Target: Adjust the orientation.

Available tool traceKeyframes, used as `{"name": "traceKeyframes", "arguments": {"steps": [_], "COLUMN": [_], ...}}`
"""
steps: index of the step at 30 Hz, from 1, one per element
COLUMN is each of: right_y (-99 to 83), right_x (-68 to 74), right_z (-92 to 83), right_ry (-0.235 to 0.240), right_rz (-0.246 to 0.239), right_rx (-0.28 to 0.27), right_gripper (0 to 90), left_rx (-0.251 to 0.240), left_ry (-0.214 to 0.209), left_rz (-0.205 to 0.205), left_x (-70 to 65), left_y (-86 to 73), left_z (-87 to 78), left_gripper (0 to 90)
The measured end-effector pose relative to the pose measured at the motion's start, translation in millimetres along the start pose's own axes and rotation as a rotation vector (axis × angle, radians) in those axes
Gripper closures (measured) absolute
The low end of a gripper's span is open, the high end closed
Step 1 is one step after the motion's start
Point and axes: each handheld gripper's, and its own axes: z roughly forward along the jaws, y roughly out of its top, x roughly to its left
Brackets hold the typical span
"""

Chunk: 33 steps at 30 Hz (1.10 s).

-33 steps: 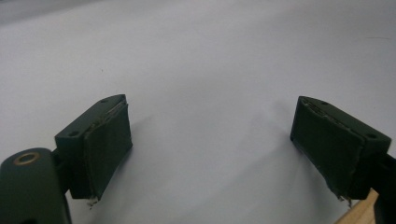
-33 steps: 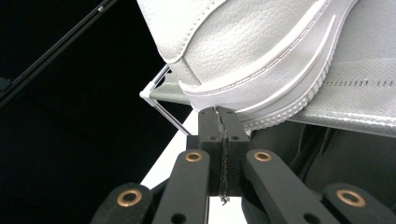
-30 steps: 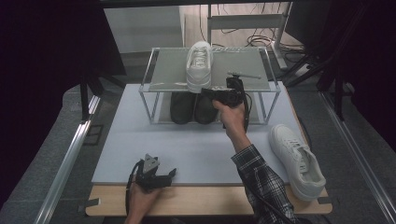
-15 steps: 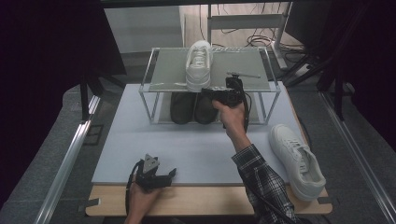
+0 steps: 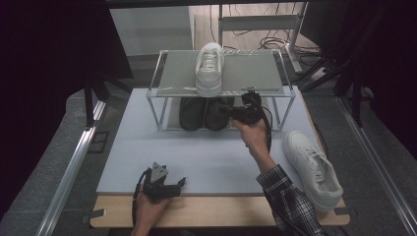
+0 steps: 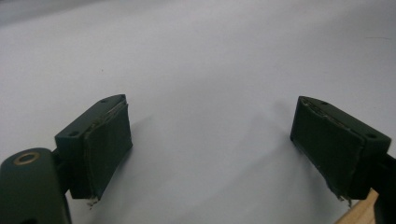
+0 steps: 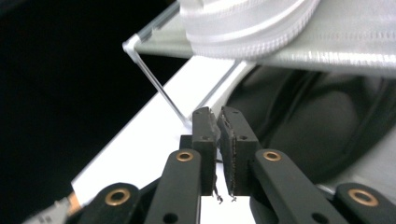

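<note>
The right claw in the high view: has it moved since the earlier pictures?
Yes. The right claw has drawn slightly away from the two-level shoe rack, toward the person, at the dark shoes on the lower level. Its jaws have just been opening, nothing between them.

Clear 2-tier rack point(image 5: 255, 69) w/ thin metal frame stands at far end of pale grey board point(image 5: 206, 152); one white sneaker point(image 5: 209, 69) sits on rack's top shelf, left of centre, toe pointing away from camera, heel at the near edge; a 2nd white sneaker point(image 5: 312, 167) lies on the table's right side, well apart from the rack, angled, partly off the board; board rests on a wooden tabletop point(image 5: 216, 211), light wood strip showing along near edge; metal rails run along left point(image 5: 69, 172) & right point(image 5: 378, 162) of the table; black curtain point(image 5: 49, 73) at left; cables point(image 5: 265, 42) tangle on the floor beyond the rack.
</note>
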Motion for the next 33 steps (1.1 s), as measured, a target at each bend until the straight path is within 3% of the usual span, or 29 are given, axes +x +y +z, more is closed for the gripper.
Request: {"name": "traceKeyframes", "arguments": {"steps": [4,8,15,22,33], "right_y": [-10.3,-23.2,-42.1,-61.9,-93.7], "right_x": [4.0,9.6,18.7,17.6,2.8], "right_z": [-4.4,-7.7,-14.6,-24.0,-51.4], "right_ry": [-0.036,-0.084,-0.117,-0.16,-0.176], "right_rz": [-0.055,-0.141,-0.218,-0.259,-0.235], "right_rx": [0.042,0.092,0.143,0.201,0.248], "right_gripper": [78.9,71.6,60.8,57.5,56.8], "left_rx": [-0.001,-0.001,0.001,0.001,0.005], "left_ry": [0.001,0.001,0.0,0.0,0.0], "left_rz": [-0.002,-0.002,-0.003,0.0,0.004], "left_x": [-0.1,-0.1,-0.2,0.0,0.2], "left_y": [0.0,0.0,0.0,0.1,0.1], "left_z": [0.0,0.0,-0.1,-0.2,-0.4], "left_gripper": [12.3,12.3,12.3,12.3,12.3]}}
